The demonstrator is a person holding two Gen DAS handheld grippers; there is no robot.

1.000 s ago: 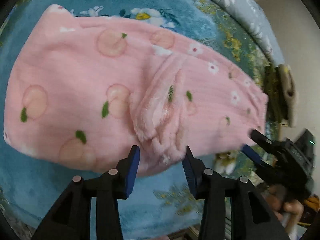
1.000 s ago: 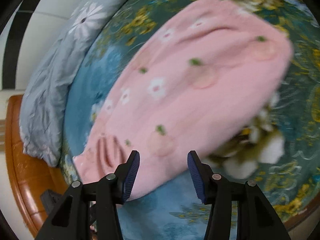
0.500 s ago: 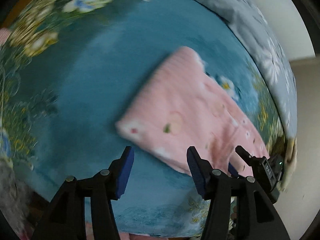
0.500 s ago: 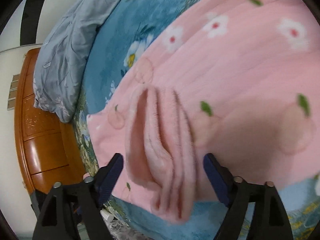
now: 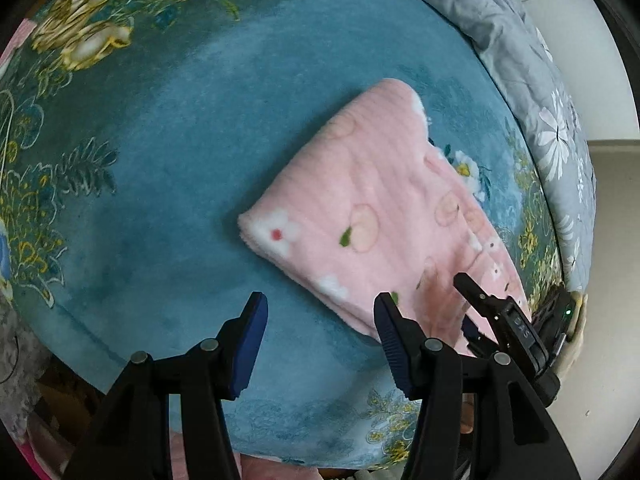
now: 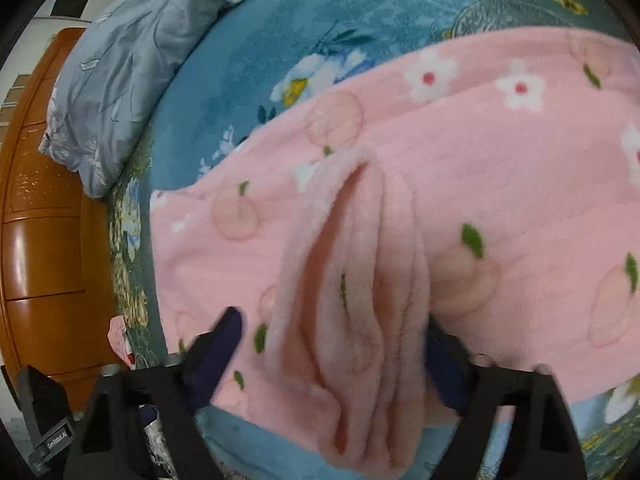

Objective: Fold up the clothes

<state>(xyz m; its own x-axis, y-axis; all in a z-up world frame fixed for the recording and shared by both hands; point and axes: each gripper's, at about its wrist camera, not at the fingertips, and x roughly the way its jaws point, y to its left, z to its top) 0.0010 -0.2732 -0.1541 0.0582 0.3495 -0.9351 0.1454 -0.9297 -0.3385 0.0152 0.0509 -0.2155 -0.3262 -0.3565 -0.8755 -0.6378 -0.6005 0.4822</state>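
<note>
The right gripper (image 6: 332,348), fingers wide, straddles a bunched ridge of the pink peach-print fleece garment (image 6: 460,208). The left gripper (image 5: 320,320) hangs wide, empty. Next, probably pinching that ridge.

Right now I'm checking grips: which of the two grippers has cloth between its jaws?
The right gripper: a bunched ridge of the pink garment sits between its open jaws. The left gripper frames only blue blanket.

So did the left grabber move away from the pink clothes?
Yes. The left gripper has pulled back and swung off the pink garment; it now hangs open over the bare blue blanket.
</note>
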